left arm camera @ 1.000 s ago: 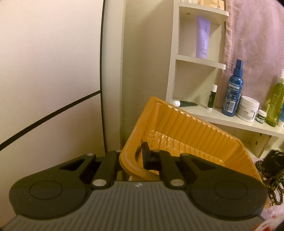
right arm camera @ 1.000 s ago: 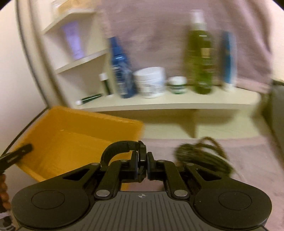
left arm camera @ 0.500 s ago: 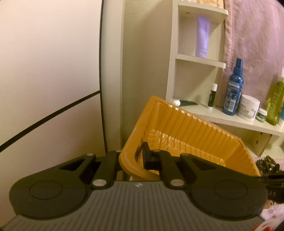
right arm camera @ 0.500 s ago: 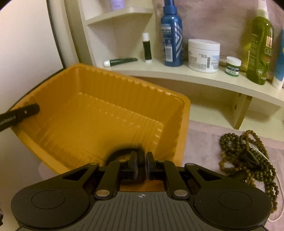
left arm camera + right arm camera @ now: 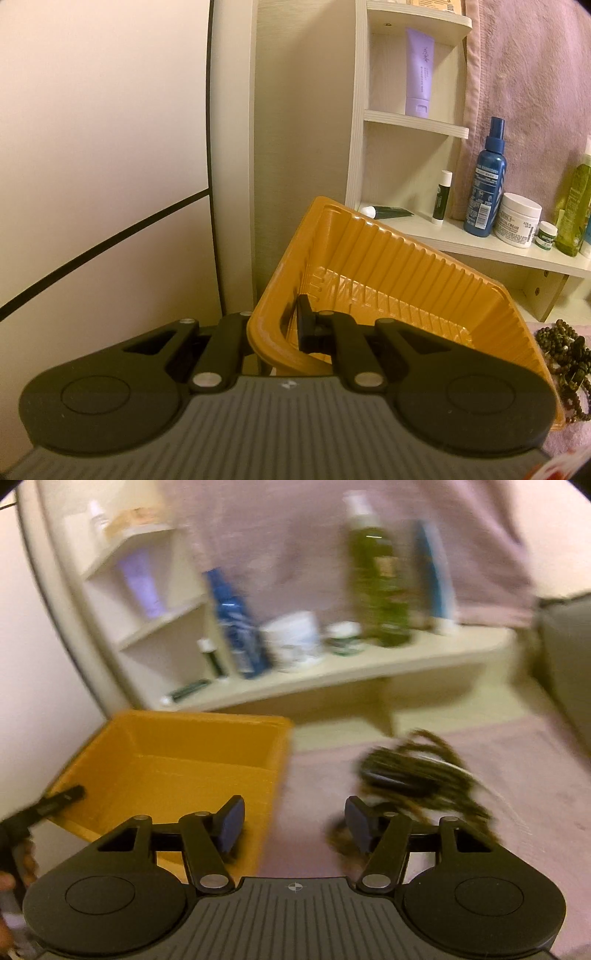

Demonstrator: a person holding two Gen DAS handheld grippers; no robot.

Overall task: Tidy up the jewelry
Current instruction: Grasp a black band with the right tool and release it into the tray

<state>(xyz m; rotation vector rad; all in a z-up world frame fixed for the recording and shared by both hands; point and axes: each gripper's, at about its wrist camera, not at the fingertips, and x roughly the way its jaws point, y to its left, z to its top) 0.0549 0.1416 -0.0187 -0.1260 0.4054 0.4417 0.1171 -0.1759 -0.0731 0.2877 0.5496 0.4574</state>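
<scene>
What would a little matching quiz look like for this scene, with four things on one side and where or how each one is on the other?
Things:
1. left claw
2. right claw
3. bead necklaces
4. blue spray bottle

States or places:
A. standing on the shelf beside the white cream jar
B. heaped on the pink cloth, right of the tray
C. open, holding nothing
D. clamped on the rim of the orange tray

Pairs: 1-D, 2-C, 3-B, 4-A
</scene>
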